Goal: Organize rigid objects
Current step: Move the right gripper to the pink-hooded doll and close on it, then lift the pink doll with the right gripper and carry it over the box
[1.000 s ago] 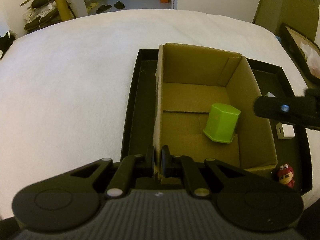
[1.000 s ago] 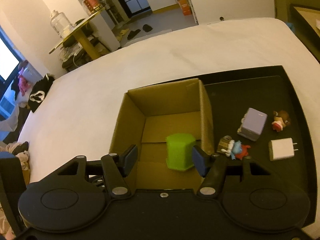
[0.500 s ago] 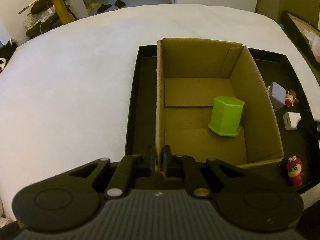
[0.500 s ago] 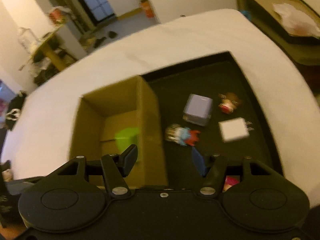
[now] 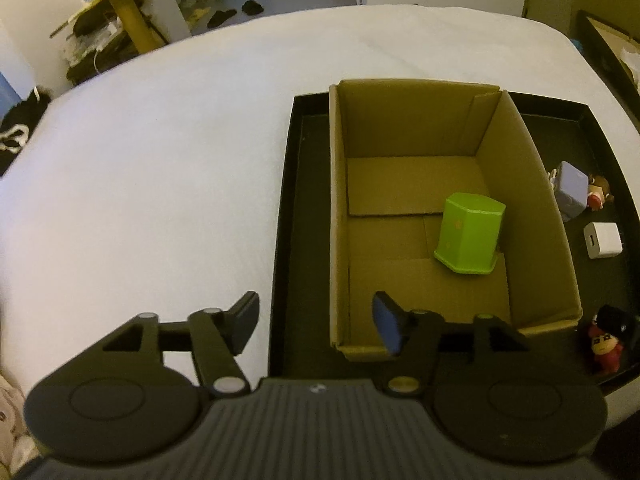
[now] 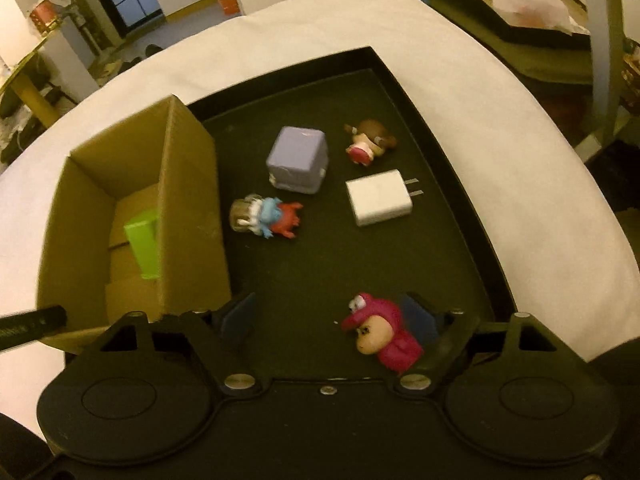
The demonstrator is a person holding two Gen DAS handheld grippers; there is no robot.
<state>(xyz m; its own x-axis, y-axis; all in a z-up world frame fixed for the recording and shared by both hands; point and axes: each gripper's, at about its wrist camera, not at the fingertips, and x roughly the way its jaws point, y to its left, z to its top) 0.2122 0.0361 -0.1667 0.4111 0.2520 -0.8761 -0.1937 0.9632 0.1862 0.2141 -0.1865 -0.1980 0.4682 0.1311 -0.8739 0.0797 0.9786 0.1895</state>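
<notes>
An open cardboard box [image 5: 416, 120] stands in the left part of a black tray [image 5: 296, 200] with a green block [image 5: 470, 236] upright inside it. My left gripper [image 5: 316, 324] is opening; the box's near left corner lies between its fingers and the pads are off it. In the right wrist view my right gripper [image 6: 328, 320] hangs low over the tray [image 6: 440, 152], its jaws opening. A red figure [image 6: 384, 336] lies between them, close to the right finger [image 6: 420, 320], ungripped. The box [image 6: 188, 200] and the block [image 6: 144, 244] are at its left.
On the tray's right part lie a purple cube [image 6: 298, 160], a white charger [image 6: 378, 198], a blue and red figure [image 6: 268, 218] and a brown-haired figure [image 6: 370, 142]. White cloth [image 5: 160, 160] surrounds the tray. Furniture stands beyond it.
My left gripper let go of the box's near wall and opened wide. My right gripper swung from above the green block to the tray's right part, sank, and spread around the red figure.
</notes>
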